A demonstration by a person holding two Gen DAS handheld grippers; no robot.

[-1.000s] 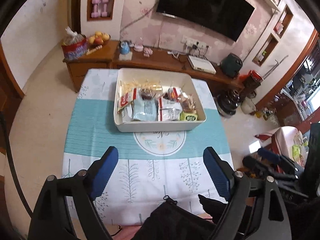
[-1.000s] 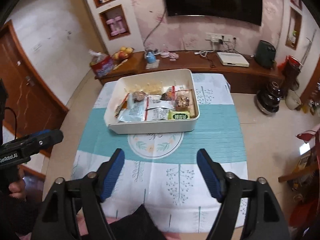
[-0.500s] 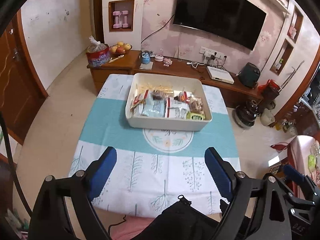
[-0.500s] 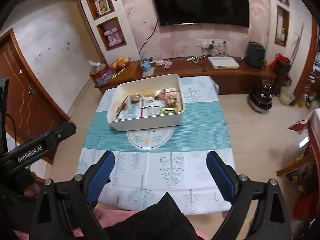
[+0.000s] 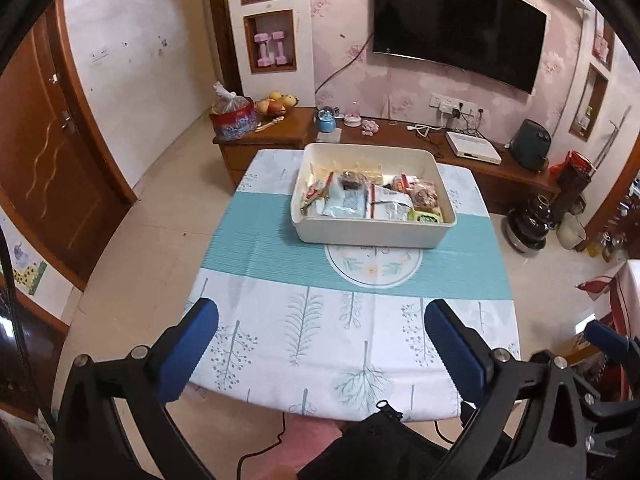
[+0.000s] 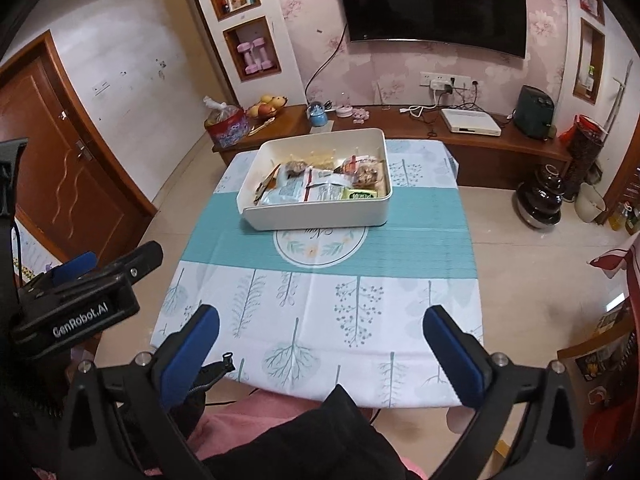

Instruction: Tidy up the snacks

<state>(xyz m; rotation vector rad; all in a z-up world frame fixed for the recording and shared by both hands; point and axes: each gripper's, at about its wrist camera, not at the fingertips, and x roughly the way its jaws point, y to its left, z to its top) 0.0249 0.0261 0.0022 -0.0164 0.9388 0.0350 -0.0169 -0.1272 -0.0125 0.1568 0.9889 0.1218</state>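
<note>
Left wrist view shows the white bin [image 5: 374,236] full of snacks [image 5: 372,202] far across the table [image 5: 280,344], and the left gripper [image 5: 320,336] has just been opening wide with nothing between its fingers. The right gripper [image 6: 320,336] has opened wide too, also empty. I think everything is packed, so both should keep back and not bump the bin.

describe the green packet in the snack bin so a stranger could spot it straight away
Start at the table with the teal-banded cloth, then go to the white bin on it. Among the snacks, the green packet lies flat in the bin's near right corner, against the front wall. It is the only bright green one; the packets beside it are pale blue and white.
</note>
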